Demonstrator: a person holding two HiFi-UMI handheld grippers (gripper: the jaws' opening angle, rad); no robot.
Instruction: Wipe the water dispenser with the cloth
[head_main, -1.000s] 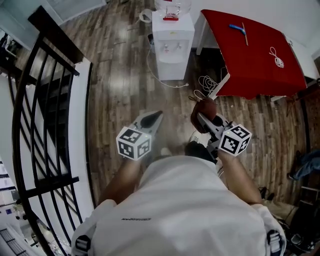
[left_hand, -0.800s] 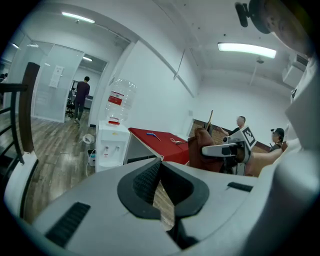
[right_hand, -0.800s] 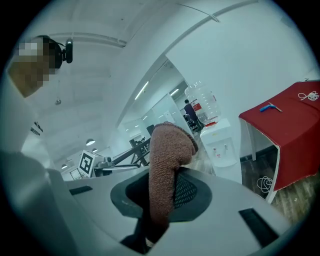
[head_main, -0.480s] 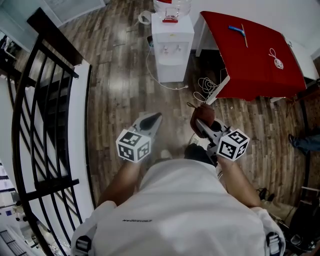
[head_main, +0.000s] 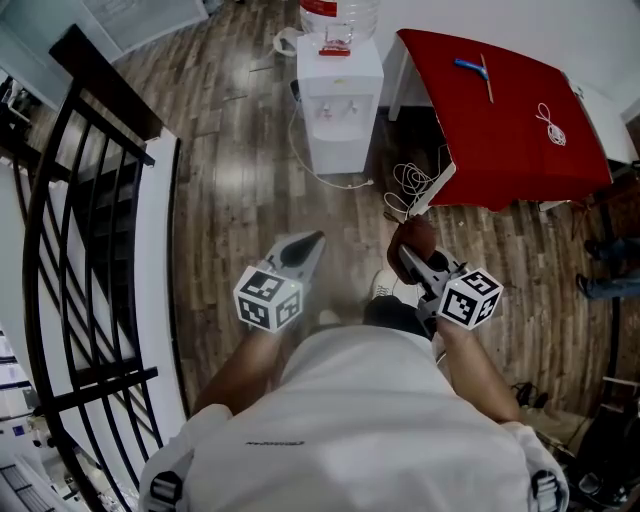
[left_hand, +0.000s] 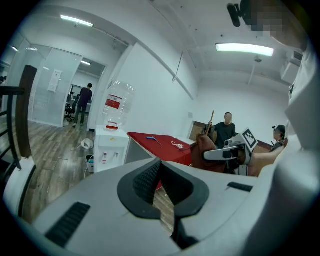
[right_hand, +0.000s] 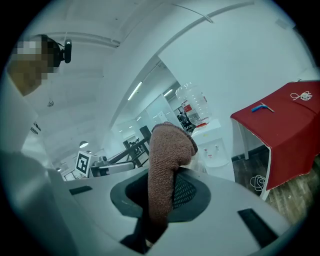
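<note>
Head view: dispenser (head_main: 340, 100) stands well ahead, just beside the red table (head_main: 500, 110), and a loose cable (head_main: 405, 182) lies on the floor between, so I'd call it a trip risk. Left gripper view: left gripper (left_hand: 159, 164) is closed on nothing. Right gripper view: right gripper (right_hand: 165, 195) pinches the brown knit cloth (right_hand: 167, 150) by its lower end, the top flopping over, so it could pull free under wiping pressure.

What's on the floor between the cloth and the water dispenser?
Mostly bare wood floor, crossed by a white cable trailing from the dispenser, seen in the head view.
</note>
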